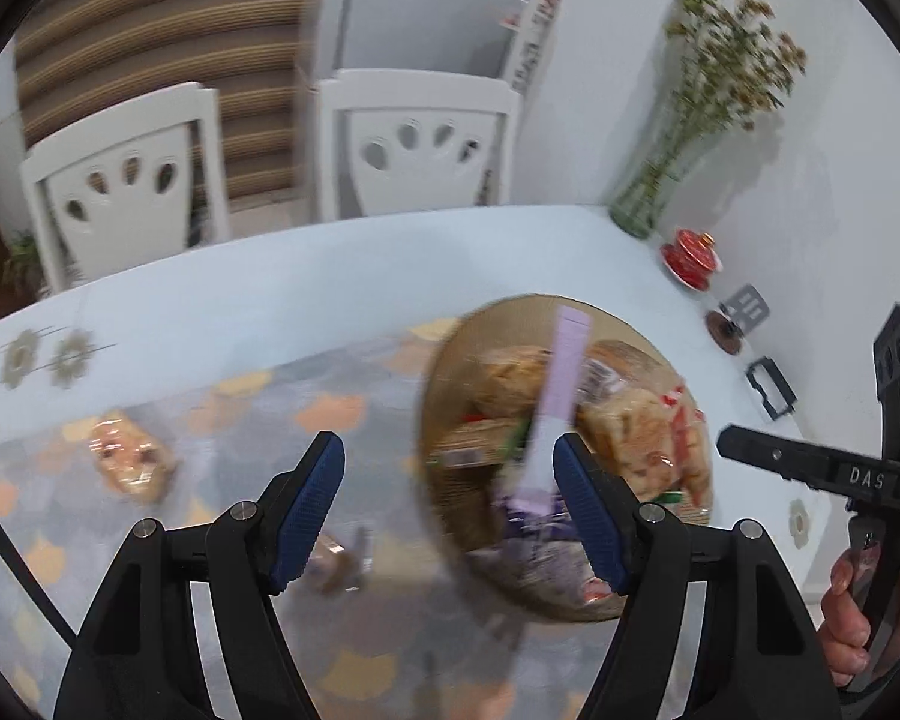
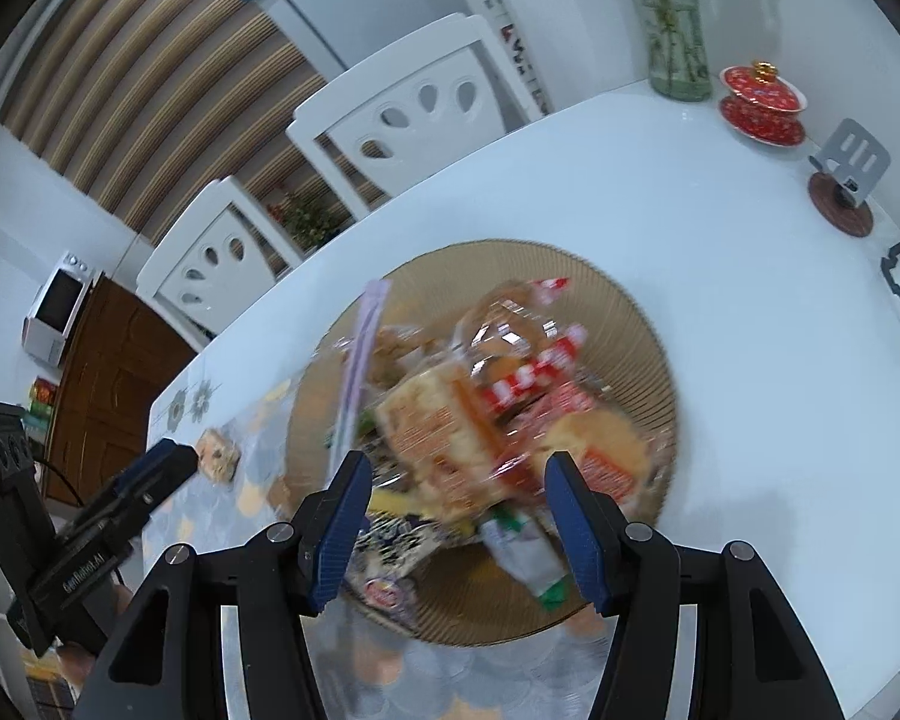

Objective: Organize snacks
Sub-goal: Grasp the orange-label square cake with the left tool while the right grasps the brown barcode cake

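- Left gripper: jaws spread, empty, at the basket's edge.
- Right gripper: jaws spread above the snacks in the basket.
- One pastry lies left of the basket.

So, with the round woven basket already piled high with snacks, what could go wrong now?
1. The round woven basket is heaped; the tall lilac packet leaning at its edge may slide out.
2. One clear-wrapped pastry lies alone on the patterned mat; adding it could topple the pile.

1 basket, 2 chairs, 1 vase, 1 loose snack.
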{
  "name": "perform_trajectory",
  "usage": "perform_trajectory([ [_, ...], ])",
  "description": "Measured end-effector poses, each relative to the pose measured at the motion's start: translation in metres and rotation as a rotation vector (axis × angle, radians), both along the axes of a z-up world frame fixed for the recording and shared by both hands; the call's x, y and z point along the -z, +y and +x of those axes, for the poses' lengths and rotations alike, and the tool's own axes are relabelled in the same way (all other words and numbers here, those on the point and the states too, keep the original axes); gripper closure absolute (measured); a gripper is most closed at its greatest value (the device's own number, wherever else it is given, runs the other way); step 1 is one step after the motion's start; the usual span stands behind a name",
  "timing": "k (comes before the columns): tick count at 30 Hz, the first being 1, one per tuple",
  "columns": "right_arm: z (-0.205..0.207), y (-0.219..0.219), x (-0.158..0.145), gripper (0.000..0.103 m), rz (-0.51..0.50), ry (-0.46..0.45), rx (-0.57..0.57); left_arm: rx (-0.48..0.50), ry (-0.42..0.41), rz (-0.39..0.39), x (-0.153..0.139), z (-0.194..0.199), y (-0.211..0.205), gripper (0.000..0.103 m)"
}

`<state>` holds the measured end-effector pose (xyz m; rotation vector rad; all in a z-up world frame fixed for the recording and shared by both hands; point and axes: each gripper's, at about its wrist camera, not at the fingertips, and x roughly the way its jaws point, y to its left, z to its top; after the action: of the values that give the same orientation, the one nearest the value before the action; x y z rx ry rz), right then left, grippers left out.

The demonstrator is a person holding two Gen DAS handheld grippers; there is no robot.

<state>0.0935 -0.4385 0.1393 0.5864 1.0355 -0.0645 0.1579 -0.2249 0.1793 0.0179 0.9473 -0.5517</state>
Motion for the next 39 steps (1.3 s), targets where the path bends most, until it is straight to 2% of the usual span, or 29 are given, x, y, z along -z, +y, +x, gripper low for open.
perform_trajectory([
  [6,0.006,0.038,-0.001,0.045,0.01,-0.002,-0.052,-0.103,-0.034,-0.01,-0.014,0.007,0.058,0.033],
  [14,0.012,0.096,-0.007,0.045,0.012,-0.014,-0.098,-0.178,-0.056,-0.006,-0.022,0.008,0.125,0.033],
  [19,0.019,0.145,-0.011,0.045,-0.005,-0.031,-0.136,-0.242,-0.042,-0.005,-0.018,0.017,0.178,0.033],
  [23,0.027,0.192,-0.005,0.045,-0.038,-0.029,-0.175,-0.288,0.049,-0.07,0.002,0.037,0.227,0.033],
  [27,0.036,0.23,0.011,0.045,-0.062,-0.01,-0.222,-0.33,0.124,-0.092,0.028,0.055,0.247,0.034],
  [34,0.06,0.258,0.05,0.045,-0.243,0.041,-0.285,-0.408,0.274,-0.176,0.079,0.089,0.23,0.034],
  [39,0.09,0.262,0.09,0.045,-0.312,0.091,-0.34,-0.515,0.396,-0.214,0.119,0.119,0.214,0.033],
])
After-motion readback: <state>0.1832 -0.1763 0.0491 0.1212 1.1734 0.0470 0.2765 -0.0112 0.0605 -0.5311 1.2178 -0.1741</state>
